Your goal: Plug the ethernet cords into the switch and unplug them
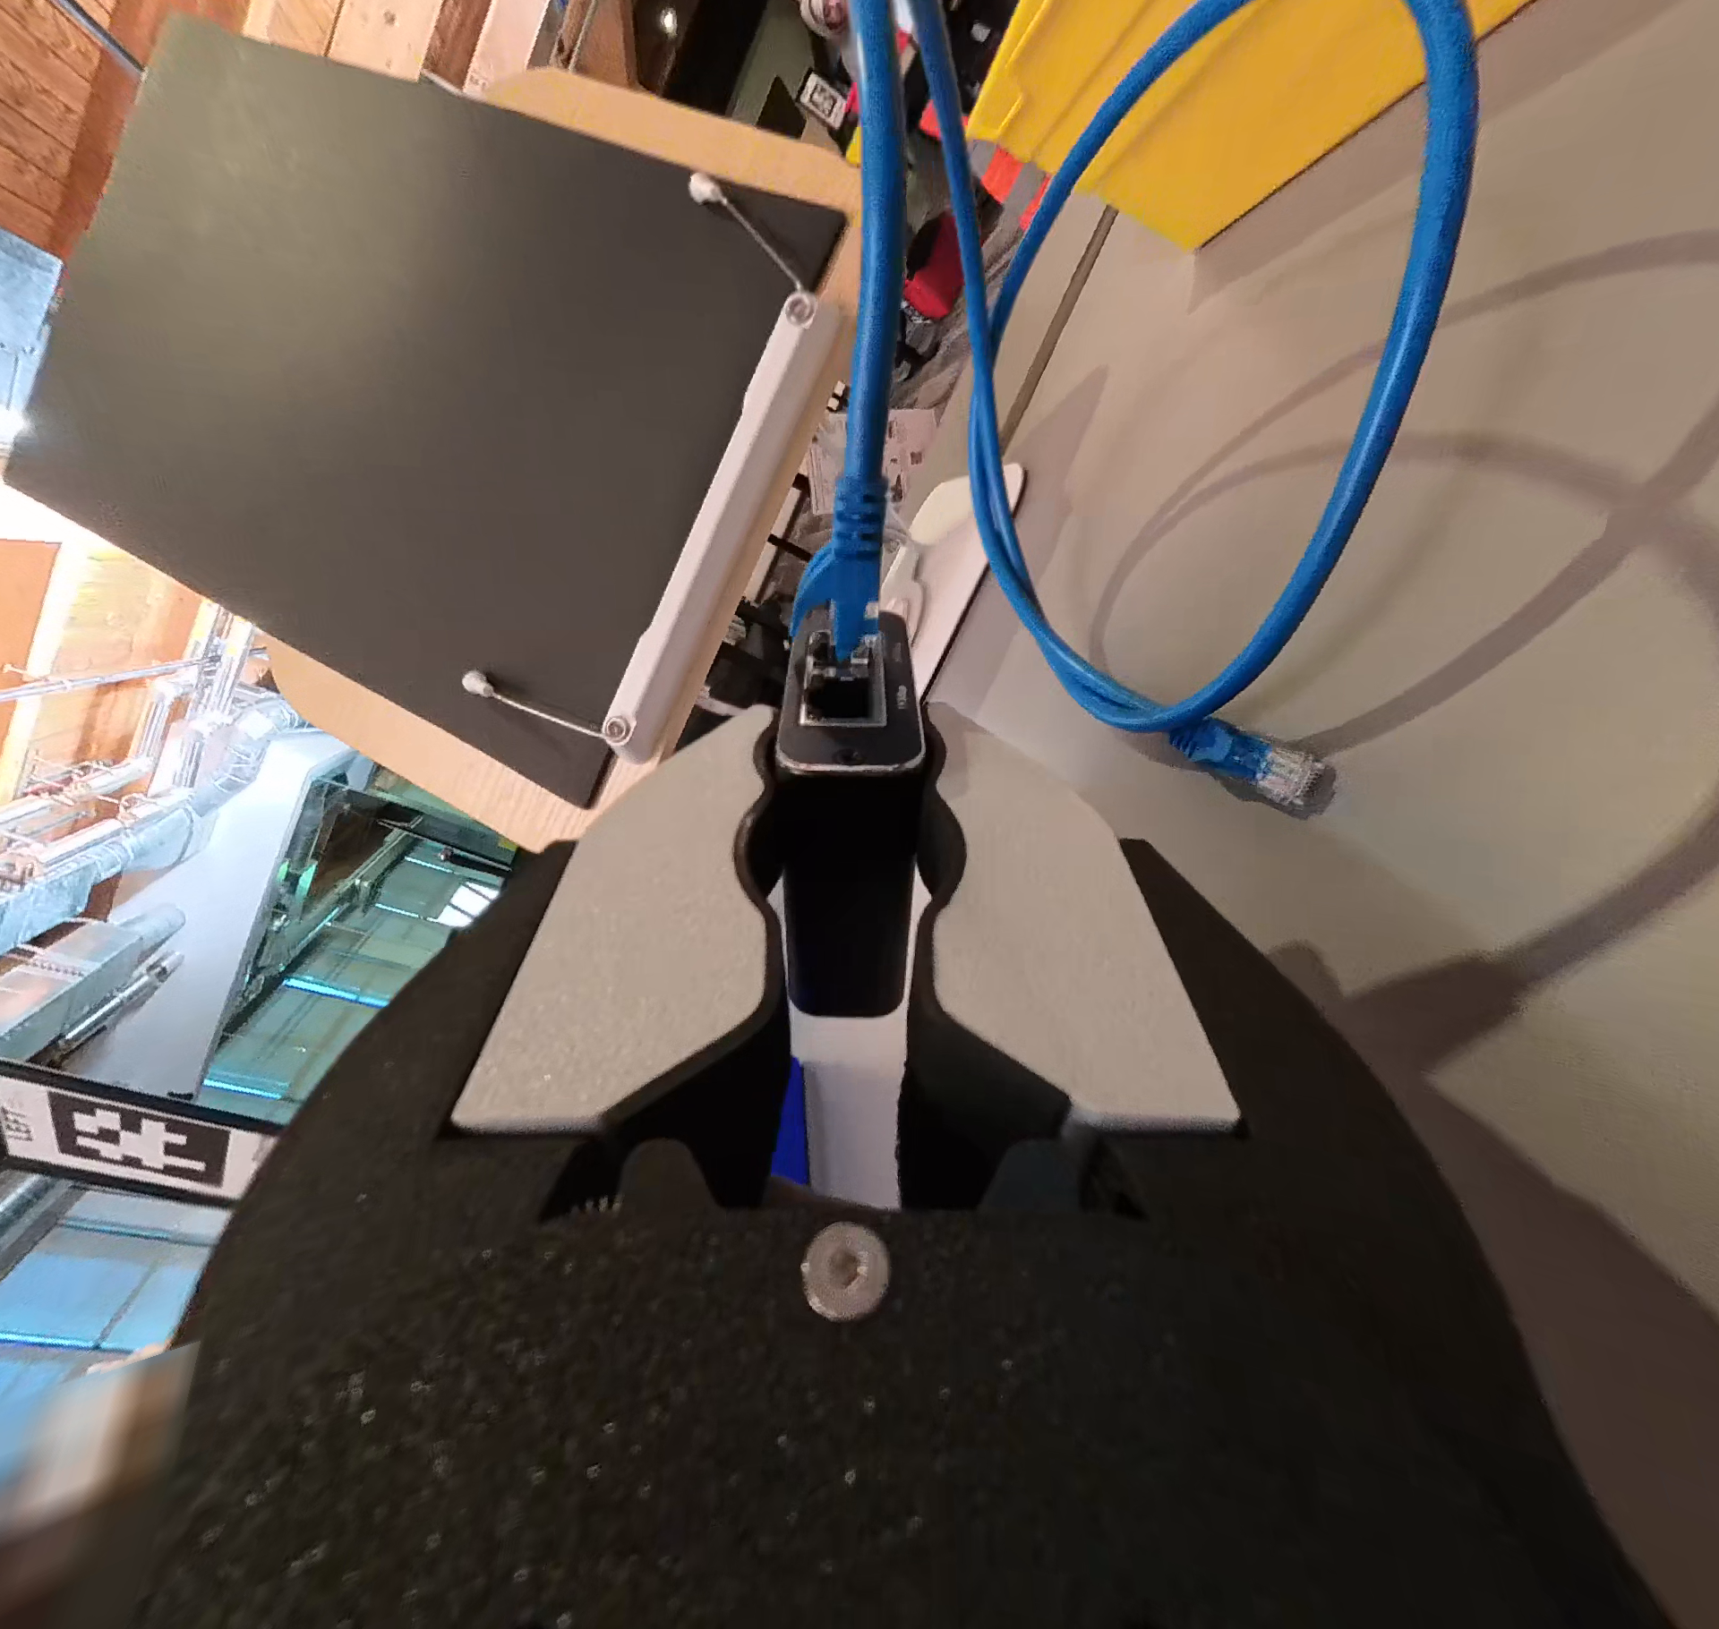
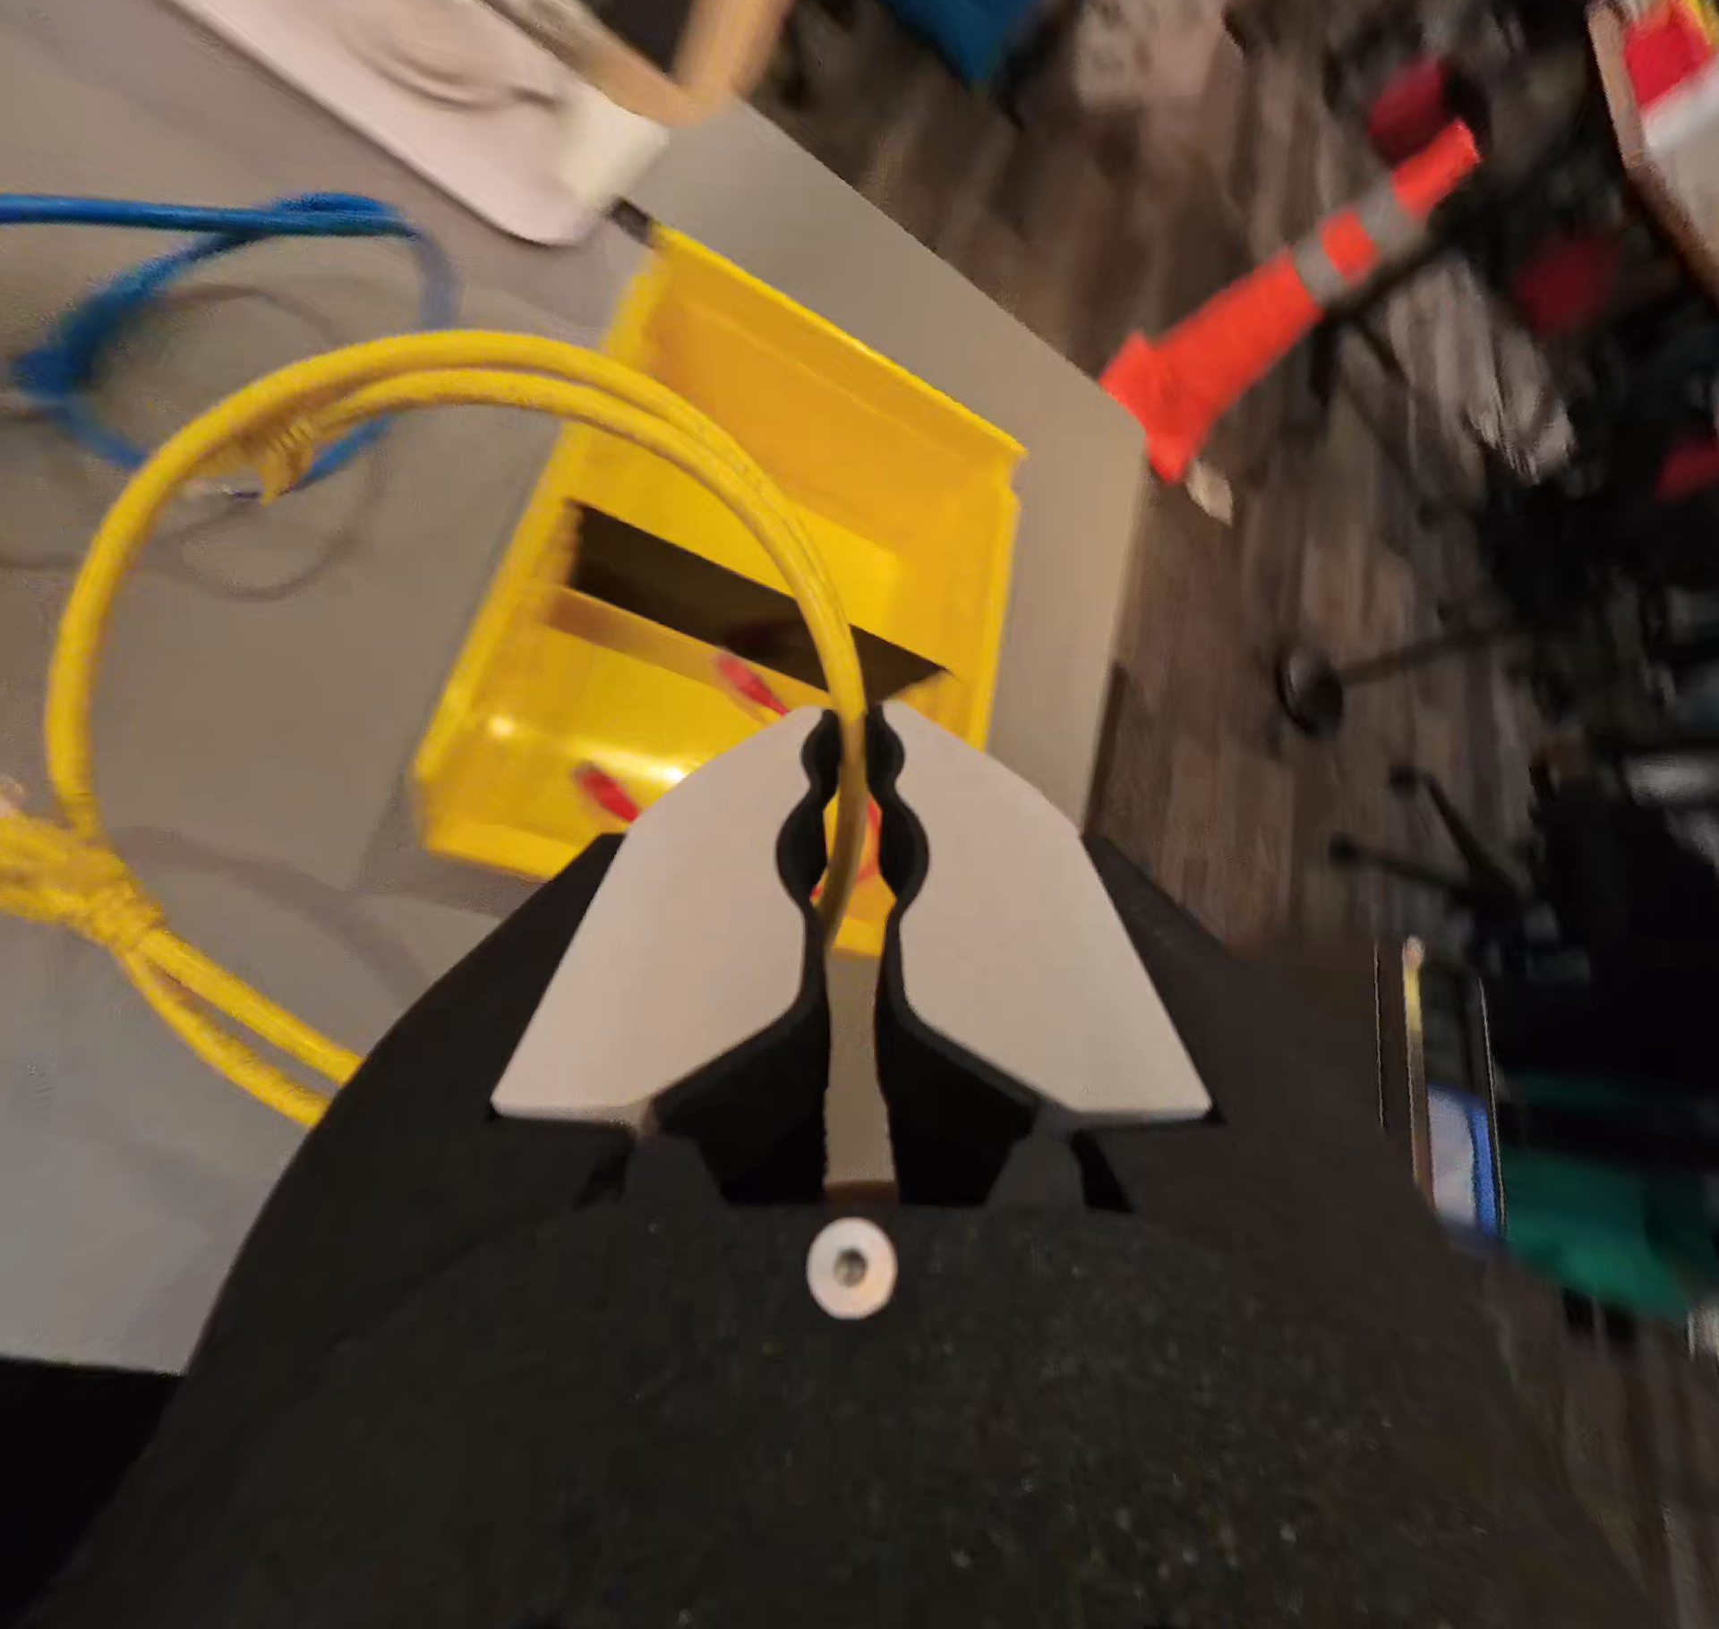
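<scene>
So the left gripper (image 1: 848, 803) has its fingers clamped on the sides of the little black switch (image 1: 848, 840), holding it up off the desk (image 1: 1395, 747) with the ports facing away. A blue cord (image 1: 870, 329) has one plug pushed into the far port; the near port is bare. From that plug the cord climbs out of the top of the left wrist view, then comes back in a big loop, and its other plug (image 1: 1279, 771) lies loose on the desk.

The right gripper (image 2: 848, 729) has its fingers pinched on a yellow cord (image 2: 419, 366), which curls round to the left in a double loop, down to a tied bundle (image 2: 84, 887) near the desk. Straight ahead of those fingers sits a yellow bin (image 2: 967, 580) on the desk with a couple of red plugs (image 2: 605, 789) inside. That view is pretty blurry, but there's an orange cone (image 2: 1293, 301) on the floor past the desk edge.
</scene>
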A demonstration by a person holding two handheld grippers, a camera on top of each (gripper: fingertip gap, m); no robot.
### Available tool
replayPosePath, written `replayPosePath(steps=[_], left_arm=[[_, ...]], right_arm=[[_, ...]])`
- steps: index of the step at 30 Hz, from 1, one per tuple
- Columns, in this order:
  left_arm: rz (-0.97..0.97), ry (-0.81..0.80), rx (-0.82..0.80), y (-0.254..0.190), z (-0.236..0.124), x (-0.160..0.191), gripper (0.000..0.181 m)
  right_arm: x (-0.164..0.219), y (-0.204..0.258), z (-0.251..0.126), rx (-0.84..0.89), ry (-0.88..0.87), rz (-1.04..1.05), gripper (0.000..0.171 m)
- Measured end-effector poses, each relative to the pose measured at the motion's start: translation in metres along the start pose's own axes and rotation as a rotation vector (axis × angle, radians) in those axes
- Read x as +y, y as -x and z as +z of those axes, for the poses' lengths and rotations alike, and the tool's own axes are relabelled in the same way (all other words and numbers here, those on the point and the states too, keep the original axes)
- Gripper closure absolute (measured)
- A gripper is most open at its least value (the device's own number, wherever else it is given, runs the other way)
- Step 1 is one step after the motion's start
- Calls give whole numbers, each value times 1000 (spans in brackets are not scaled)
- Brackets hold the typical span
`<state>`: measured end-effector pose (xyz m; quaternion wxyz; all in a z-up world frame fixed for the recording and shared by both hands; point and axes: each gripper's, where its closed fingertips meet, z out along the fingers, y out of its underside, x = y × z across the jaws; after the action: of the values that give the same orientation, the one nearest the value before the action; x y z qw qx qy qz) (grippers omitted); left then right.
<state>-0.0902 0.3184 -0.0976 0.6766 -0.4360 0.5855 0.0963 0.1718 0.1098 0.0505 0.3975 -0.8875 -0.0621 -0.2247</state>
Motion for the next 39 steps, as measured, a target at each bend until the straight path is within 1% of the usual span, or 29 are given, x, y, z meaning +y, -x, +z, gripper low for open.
replayPosePath(steps=[2, 4, 7, 11, 15, 17, 19, 21, 23, 25, 27, 28, 29, 31, 32, 33, 34, 35, 37, 39], left_arm=[[5, -10, 4, -2, -1, -4, 157], [10, -17, 6, -4, -3, -6, 157], [16, -22, -1, -2, -4, -7, 157], [35, -52, -23, 2, -8, -11, 157], [56, -98, -15, -2, -11, -19, 157], [70, -121, -6, -5, -13, -24, 157], [64, -131, 13, -9, -14, -26, 157], [48, -157, 56, -15, -15, -28, 157], [57, -189, 92, -23, -16, -31, 157], [62, -195, 124, -29, -16, -31, 157], [40, -215, 169, -36, -18, -33, 157], [38, -227, 184, -38, -18, -34, 157], [41, -229, 192, -39, -19, -35, 157], [45, -231, 222, -44, -20, -35, 157], [41, -242, 238, -46, -21, -37, 157], [40, -251, 253, -48, -23, -39, 157], [42, -257, 271, -51, -24, -40, 157], [44, -263, 285, -53, -26, -41, 157], [52, -270, 307, -57, -29, -44, 156], [57, -269, 317, -59, -30, -45, 156]], right_arm=[[21, -34, 21, 25, 136, 90, 166], [42, -57, 48, 37, 257, 173, 166], [77, -44, 95, -89, 468, 227, 166], [114, -7, 145, -183, 673, 131, 166], [129, 2, 185, -168, 759, 85, 166], [136, -1, 197, -144, 804, 58, 165], [138, -6, 206, -115, 805, 41, 163], [137, -4, 211, -130, 777, 46, 161], [130, -3, 209, -145, 717, 84, 149], [109, -9, 193, -91, 627, 102, 136], [64, -3, 167, -63, 418, 75, 133], [35, 13, 150, -103, 287, 55, 133], [6, 42, 132, -192, 143, 13, 131], [-42, 127, 89, -462, -119, -138, 128], [-53, 170, 70, -571, -212, -249, 126], [-55, 206, 59, -631, -257, -382, 126], [-53, 232, 58, -620, -280, -524, 126], [-50, 249, 63, -564, -295, -672, 127], [-48, 265, 79, -419, -329, -944, 134], [-46, 283, 86, -399, -375, -1105, 137]])
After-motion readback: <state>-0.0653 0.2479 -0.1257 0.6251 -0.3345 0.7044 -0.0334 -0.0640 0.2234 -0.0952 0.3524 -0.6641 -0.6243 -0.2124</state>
